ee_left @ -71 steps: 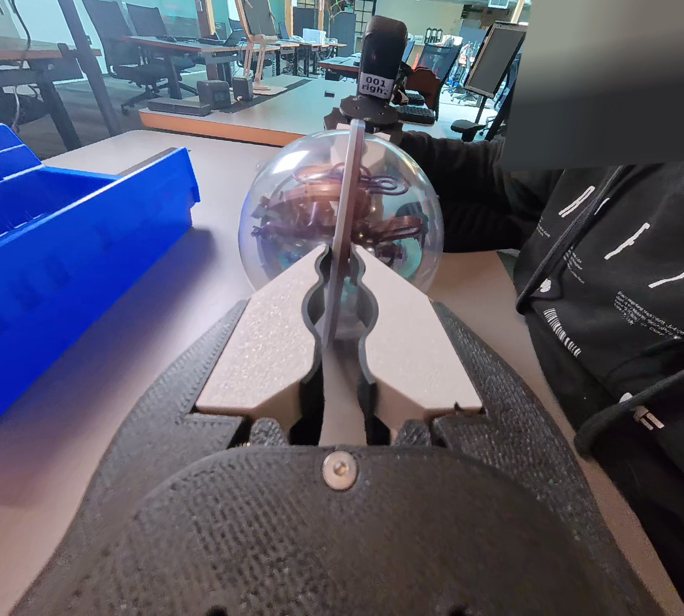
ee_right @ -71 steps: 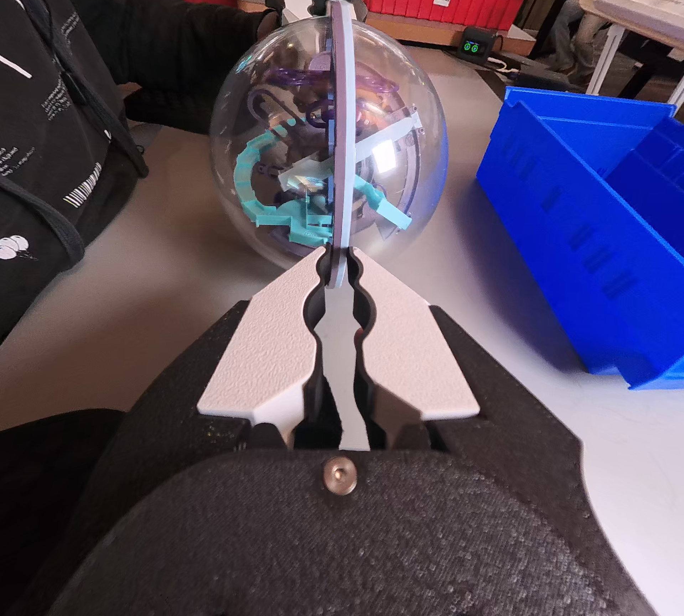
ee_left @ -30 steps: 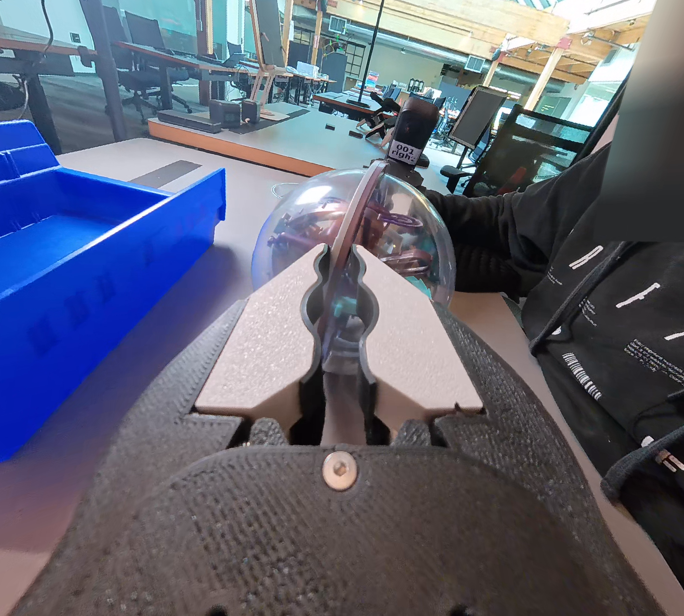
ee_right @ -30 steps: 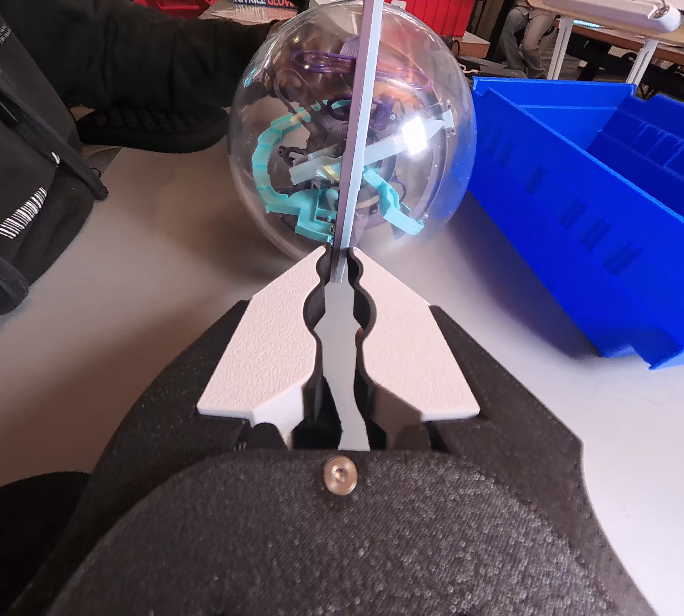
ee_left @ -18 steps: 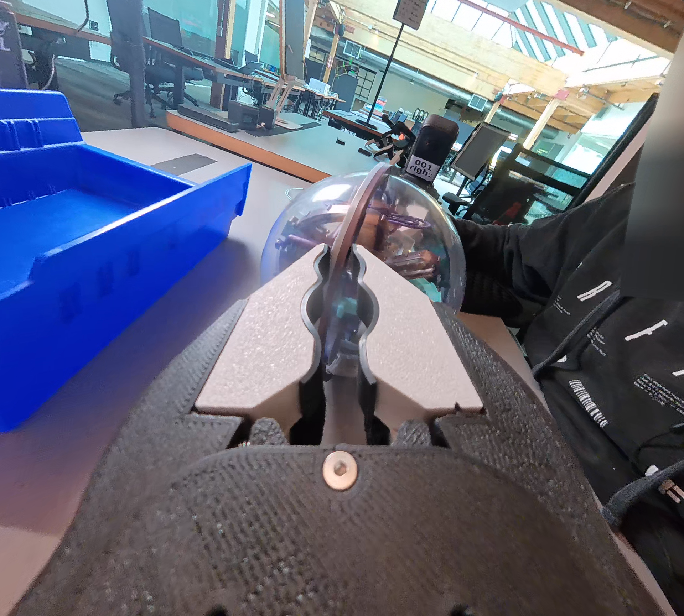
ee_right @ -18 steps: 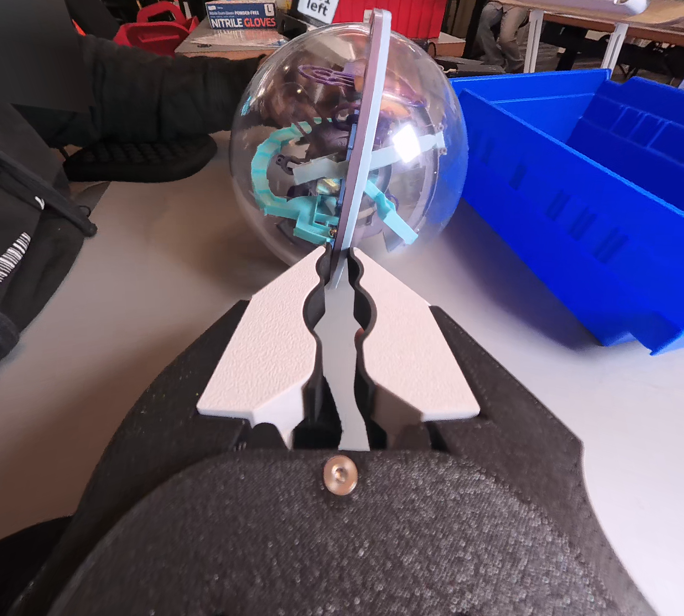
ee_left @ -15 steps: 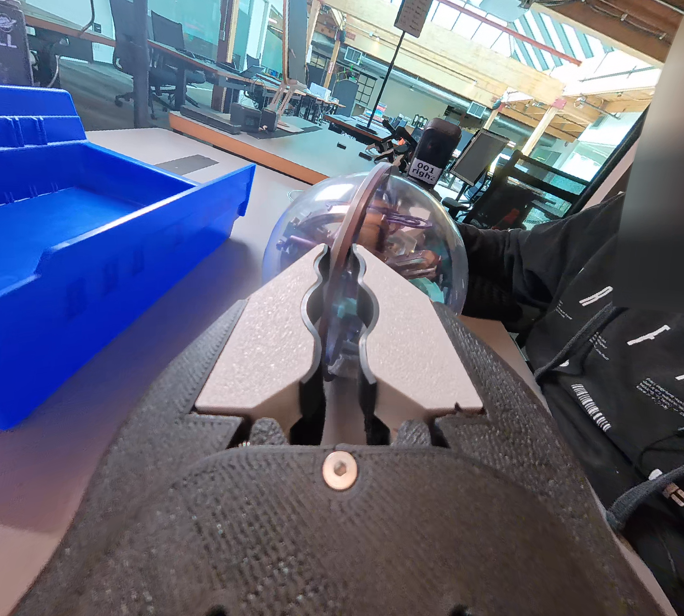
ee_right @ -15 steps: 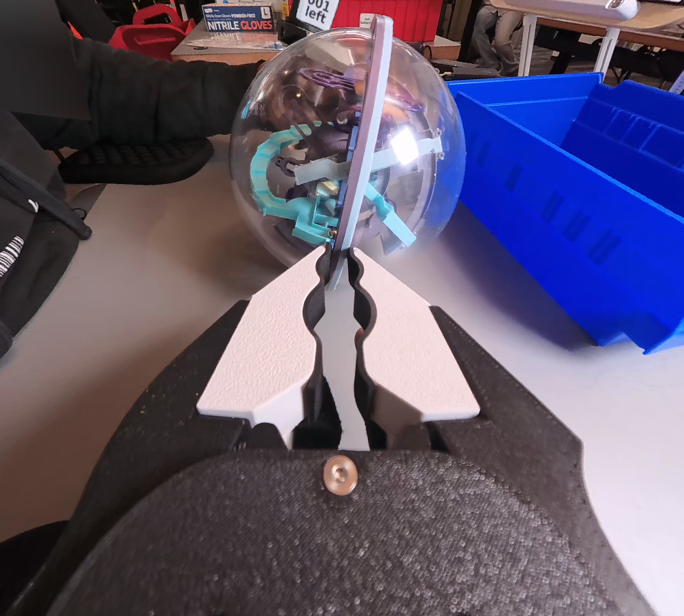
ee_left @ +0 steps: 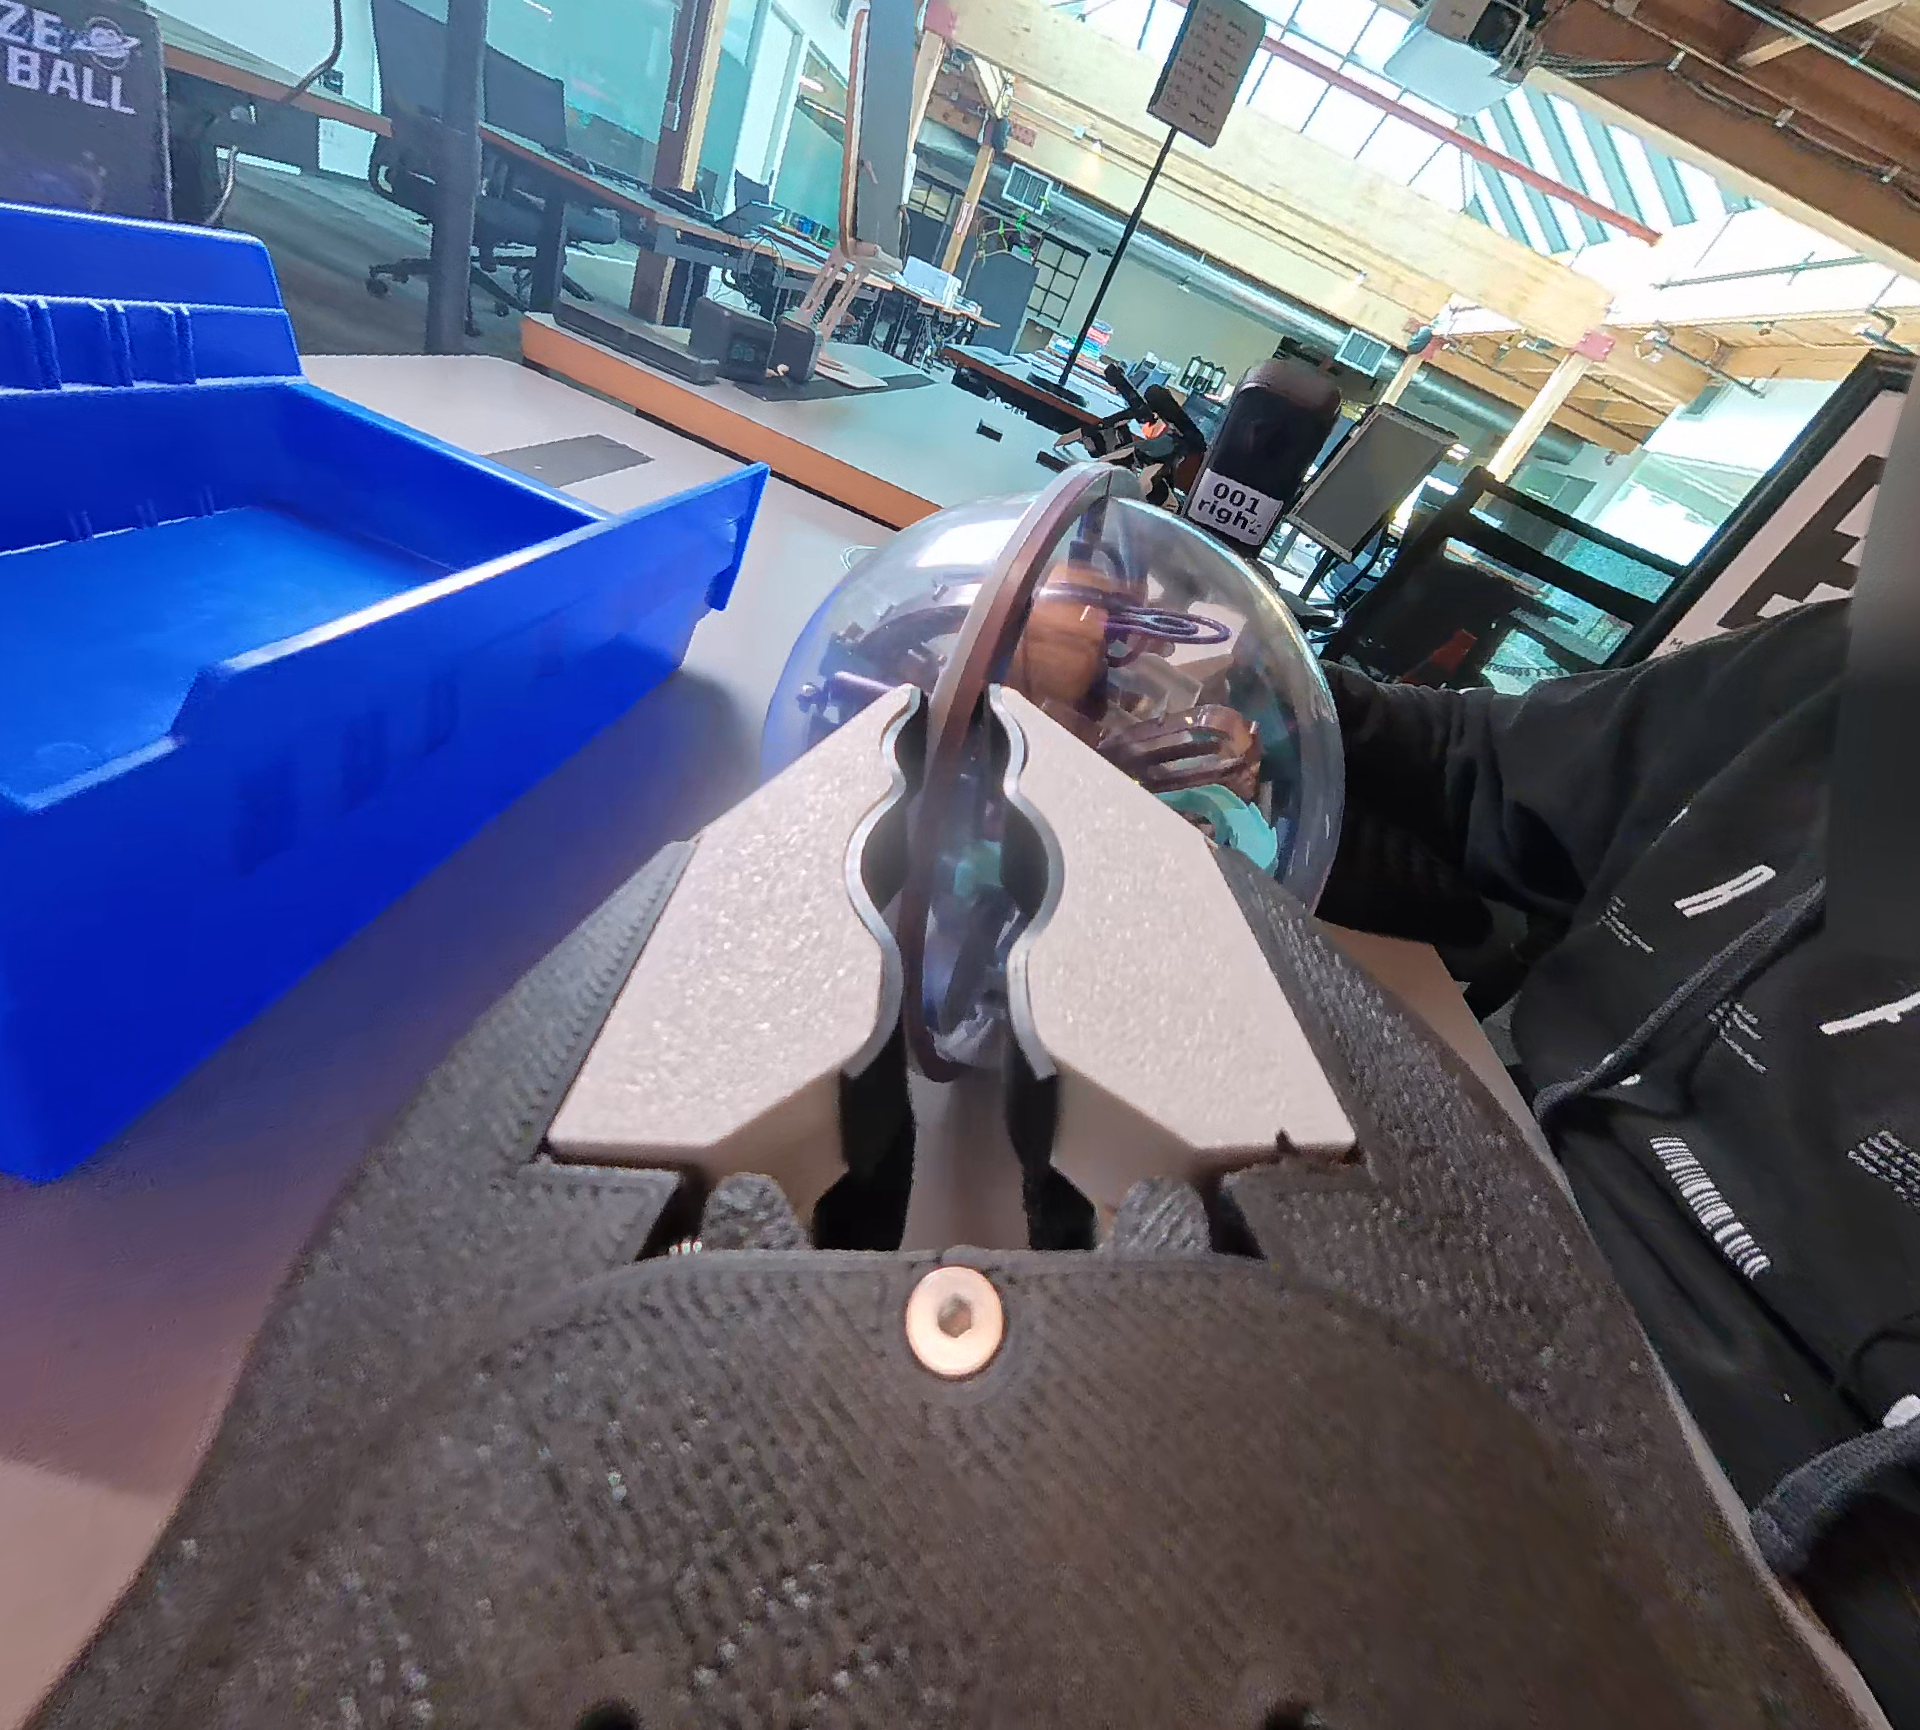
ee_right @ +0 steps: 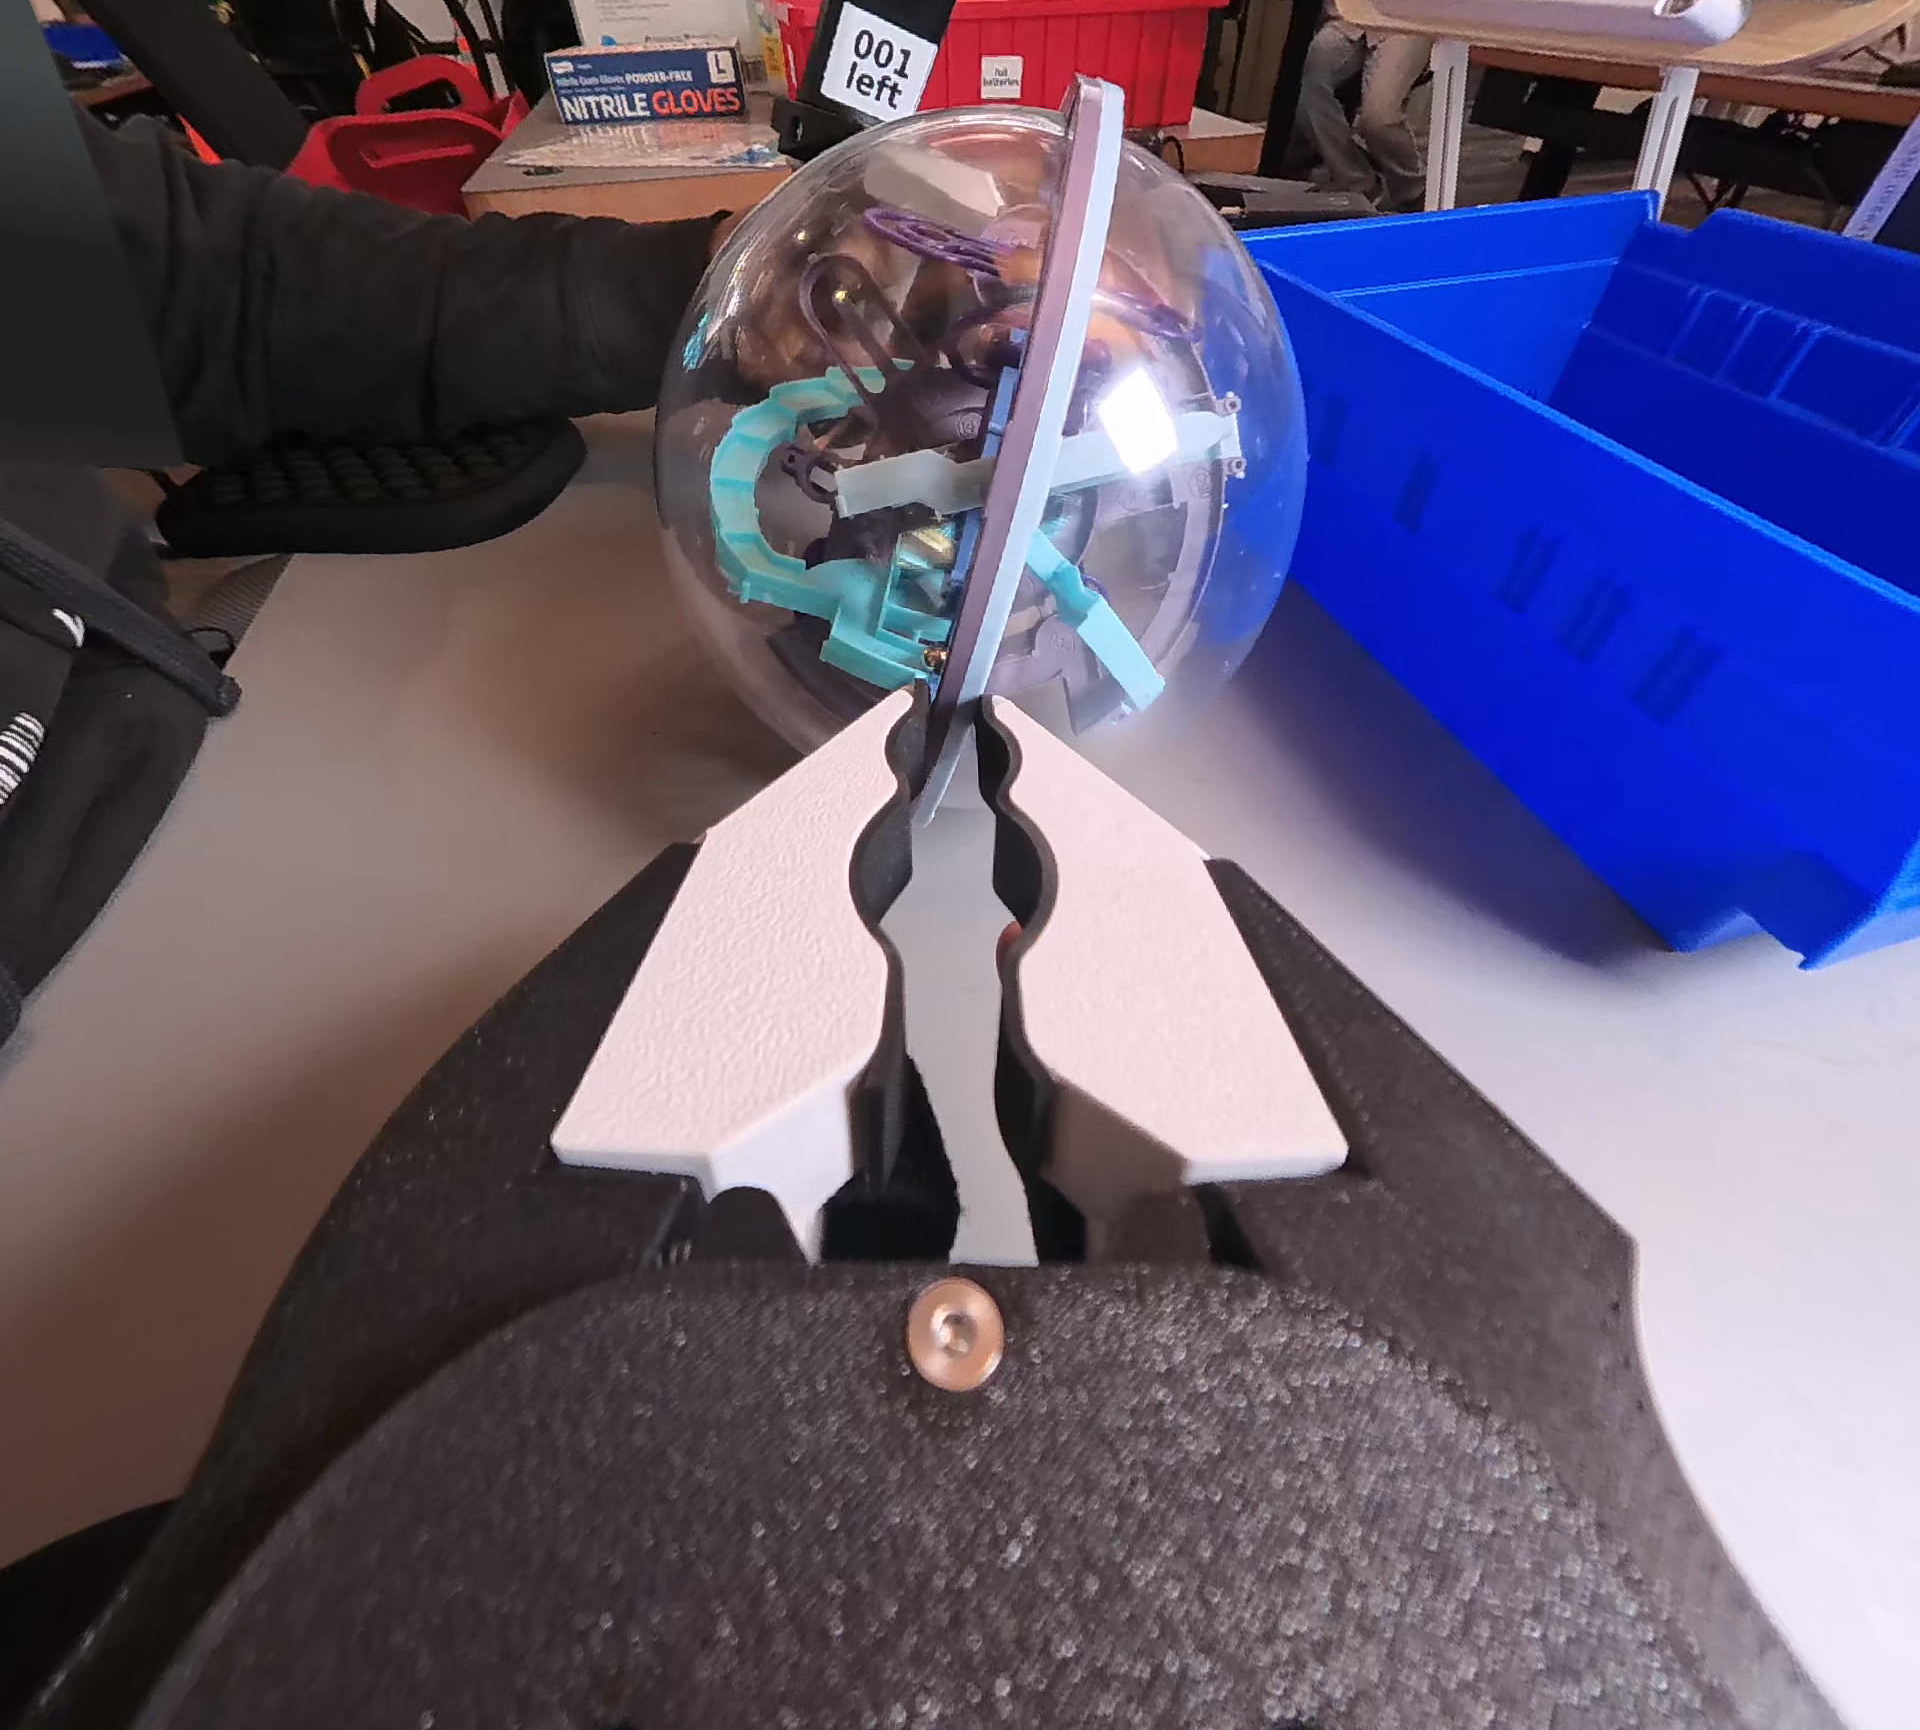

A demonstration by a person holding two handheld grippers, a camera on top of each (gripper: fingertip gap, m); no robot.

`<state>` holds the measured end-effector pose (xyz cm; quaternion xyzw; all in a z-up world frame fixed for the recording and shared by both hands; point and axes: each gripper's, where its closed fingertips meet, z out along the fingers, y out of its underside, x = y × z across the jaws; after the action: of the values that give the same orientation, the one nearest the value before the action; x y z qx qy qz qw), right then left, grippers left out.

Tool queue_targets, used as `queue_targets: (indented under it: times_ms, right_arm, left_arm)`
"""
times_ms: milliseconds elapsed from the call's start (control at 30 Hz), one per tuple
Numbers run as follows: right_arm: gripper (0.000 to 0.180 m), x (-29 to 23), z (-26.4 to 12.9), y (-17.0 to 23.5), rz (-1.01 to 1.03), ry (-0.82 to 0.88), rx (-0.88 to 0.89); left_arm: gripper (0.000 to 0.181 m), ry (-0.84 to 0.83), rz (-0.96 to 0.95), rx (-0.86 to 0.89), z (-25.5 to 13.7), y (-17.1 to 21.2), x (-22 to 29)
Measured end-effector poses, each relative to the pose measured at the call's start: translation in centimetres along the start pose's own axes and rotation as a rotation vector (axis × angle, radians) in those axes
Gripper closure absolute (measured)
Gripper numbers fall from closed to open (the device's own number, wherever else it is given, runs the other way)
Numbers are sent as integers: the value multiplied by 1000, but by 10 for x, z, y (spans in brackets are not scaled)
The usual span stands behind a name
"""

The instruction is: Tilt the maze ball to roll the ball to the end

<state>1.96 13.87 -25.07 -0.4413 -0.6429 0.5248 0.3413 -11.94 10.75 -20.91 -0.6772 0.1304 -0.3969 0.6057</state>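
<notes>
Two grippers clamp one maze ball (ee_right: 977,444) from opposite sides, above the grey table (ee_right: 436,745). Right gripper (ee_right: 948,714): jaws clenched on the sphere's flat equatorial ring (ee_right: 1039,433), ring edge leaning right at the top. Left gripper (ee_left: 954,704): likewise pinching that ring on the ball (ee_left: 1132,672). Teal and purple tracks visible inside (steel ball not discernible). Blue bin (ee_right: 1621,537) just beside the sphere, right and farther back. Red bin (ee_right: 1070,39) far behind.
</notes>
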Motion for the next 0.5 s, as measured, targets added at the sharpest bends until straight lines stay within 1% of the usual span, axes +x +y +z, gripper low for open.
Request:
queue_targets:
  times_ms: [500]
  right_arm:
    - [173, -19, 3, -6, -61, -42, 30]
  left_arm:
    - [172, -7, -19, 26, -5, 4, -2]
